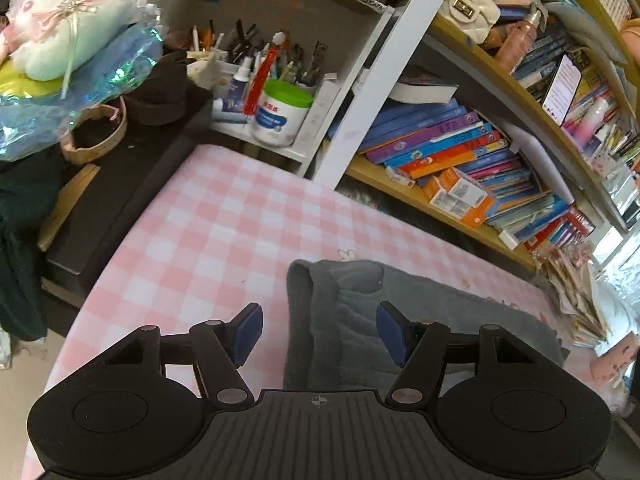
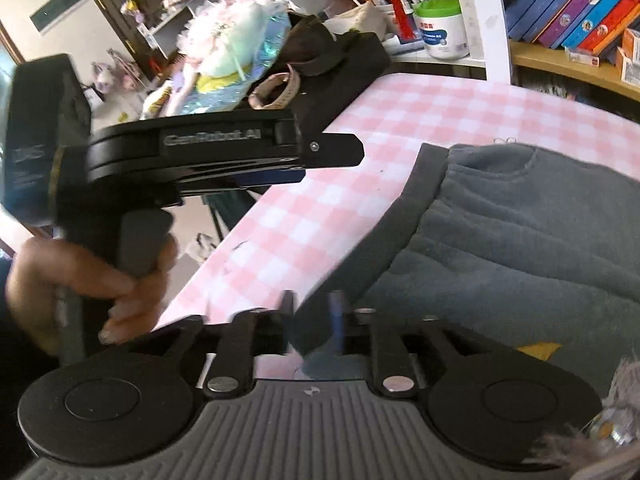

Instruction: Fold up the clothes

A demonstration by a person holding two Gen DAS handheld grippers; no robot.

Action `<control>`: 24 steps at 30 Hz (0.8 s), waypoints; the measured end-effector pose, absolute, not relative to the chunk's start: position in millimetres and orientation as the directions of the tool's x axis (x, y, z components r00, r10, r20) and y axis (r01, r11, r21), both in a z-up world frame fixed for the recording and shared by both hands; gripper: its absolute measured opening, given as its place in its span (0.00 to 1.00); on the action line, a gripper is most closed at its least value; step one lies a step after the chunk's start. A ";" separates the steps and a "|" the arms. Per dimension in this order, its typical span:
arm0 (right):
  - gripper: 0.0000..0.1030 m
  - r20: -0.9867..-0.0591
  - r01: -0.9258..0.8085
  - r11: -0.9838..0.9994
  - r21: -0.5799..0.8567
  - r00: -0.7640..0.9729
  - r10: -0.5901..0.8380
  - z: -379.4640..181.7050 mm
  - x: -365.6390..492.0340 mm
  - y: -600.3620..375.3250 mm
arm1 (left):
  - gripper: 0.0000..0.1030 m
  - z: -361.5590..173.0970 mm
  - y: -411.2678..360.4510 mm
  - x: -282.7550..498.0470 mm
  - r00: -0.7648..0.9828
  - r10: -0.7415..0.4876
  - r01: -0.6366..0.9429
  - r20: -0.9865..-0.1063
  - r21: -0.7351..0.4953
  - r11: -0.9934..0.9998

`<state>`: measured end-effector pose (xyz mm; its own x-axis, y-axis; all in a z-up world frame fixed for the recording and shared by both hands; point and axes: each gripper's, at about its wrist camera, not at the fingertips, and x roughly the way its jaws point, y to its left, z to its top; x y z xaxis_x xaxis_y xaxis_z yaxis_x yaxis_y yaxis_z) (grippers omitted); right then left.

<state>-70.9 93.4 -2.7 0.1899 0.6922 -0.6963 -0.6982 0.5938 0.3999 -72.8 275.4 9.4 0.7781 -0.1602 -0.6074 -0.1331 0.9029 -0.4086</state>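
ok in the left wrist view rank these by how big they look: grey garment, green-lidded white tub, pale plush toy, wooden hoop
1. grey garment, nearest the camera
2. pale plush toy
3. wooden hoop and green-lidded white tub: too alike to rank

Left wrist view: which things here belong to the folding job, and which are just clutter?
Part of the job:
grey fleece garment
pink checked bed sheet
left gripper, open over the garment's edge

Just lying about:
stacked books
green-lidded tub
pen holders
plush toy
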 end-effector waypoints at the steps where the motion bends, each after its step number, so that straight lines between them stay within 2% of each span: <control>1: 0.27 -0.691 -0.699 0.592 0.401 0.194 0.697 -1.3 -73.5 85.9 | 0.62 8.4 274.7 -73.9 0.776 -0.158 -0.135 -0.611 -0.405 0.904; 3: 0.27 -0.685 -0.688 0.608 0.396 0.220 0.694 2.9 -76.4 63.9 | 0.62 4.9 271.6 -73.3 0.770 -0.157 -0.136 -0.618 -0.400 0.906; 8: 0.35 -0.693 -0.585 0.715 0.382 0.331 0.641 6.7 -87.1 -15.6 | 0.61 -10.1 253.7 -66.9 0.746 -0.138 -0.135 -0.651 -0.351 0.926; 16: 0.37 -0.775 -0.130 0.905 0.404 0.477 0.415 -21.5 -111.4 -141.9 | 0.58 -37.5 228.1 -51.0 0.686 -0.105 -0.128 -0.720 -0.262 0.957; 19: 0.37 -0.787 0.026 0.900 0.436 0.497 0.367 -28.7 -115.6 -175.6 | 0.52 -48.4 217.4 -41.4 0.648 -0.103 -0.114 -0.754 -0.231 0.966; 22: 0.40 -0.794 0.137 0.880 0.456 0.510 0.332 -34.4 -116.9 -200.5 | 0.39 -55.1 205.9 -39.5 0.650 -0.051 -0.100 -0.759 -0.152 0.983; 23: 0.40 -0.796 0.169 0.872 0.460 0.513 0.321 -36.3 -117.3 -208.0 | 0.31 -55.8 203.5 -40.0 0.655 -0.029 -0.098 -0.755 -0.122 0.988; 24: 0.41 -0.798 0.193 0.864 0.464 0.515 0.314 -37.7 -117.4 -214.1 | 0.30 -56.4 206.0 -41.2 0.658 -0.023 -0.103 -0.752 -0.120 0.987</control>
